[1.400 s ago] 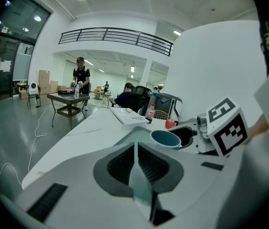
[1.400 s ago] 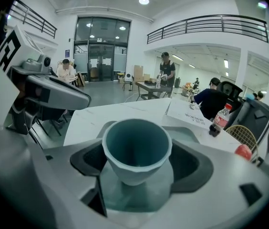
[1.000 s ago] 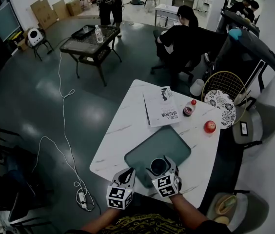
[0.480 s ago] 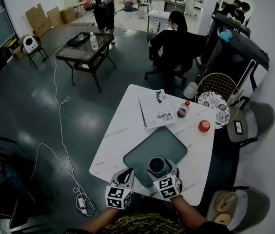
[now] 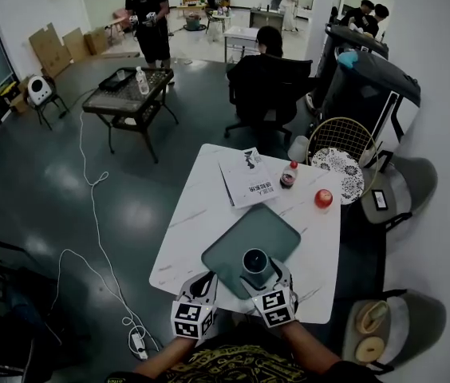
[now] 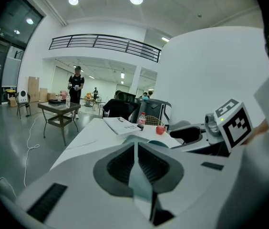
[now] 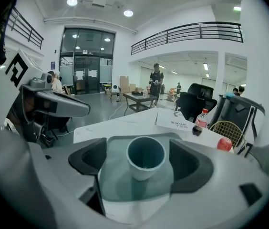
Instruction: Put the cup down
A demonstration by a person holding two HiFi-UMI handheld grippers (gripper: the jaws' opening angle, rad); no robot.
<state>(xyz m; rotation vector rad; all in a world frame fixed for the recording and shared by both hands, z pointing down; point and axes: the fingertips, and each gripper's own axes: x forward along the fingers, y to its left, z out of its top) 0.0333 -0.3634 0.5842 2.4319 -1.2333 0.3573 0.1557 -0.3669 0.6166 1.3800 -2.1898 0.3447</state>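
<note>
A grey-blue cup [image 5: 255, 261] stands upright on the near end of a dark green tray [image 5: 262, 228] on the white marble table [image 5: 197, 230]. My right gripper [image 5: 258, 272] is open around the cup. In the right gripper view the cup [image 7: 145, 156] stands on the tray [image 7: 120, 187] midway between the jaws of the right gripper [image 7: 142, 162], with a gap on each side. My left gripper [image 5: 207, 281] is at the table's near edge, just left of the tray. Its pads meet in the left gripper view, so the left gripper [image 6: 135, 148] is shut and holds nothing.
Past the tray lie a white booklet [image 5: 246, 179], a small bottle with a red cap [image 5: 289, 175] and a red apple [image 5: 323, 199]. A wire chair [image 5: 343, 154] stands at the table's far right. A seated person [image 5: 263, 70] is beyond the table. A cable [image 5: 97, 238] trails over the floor at left.
The head view has pulled back, so the table looks smaller and higher in the frame. The cup stays between the right jaws on the tray. Both grippers keep their places.
</note>
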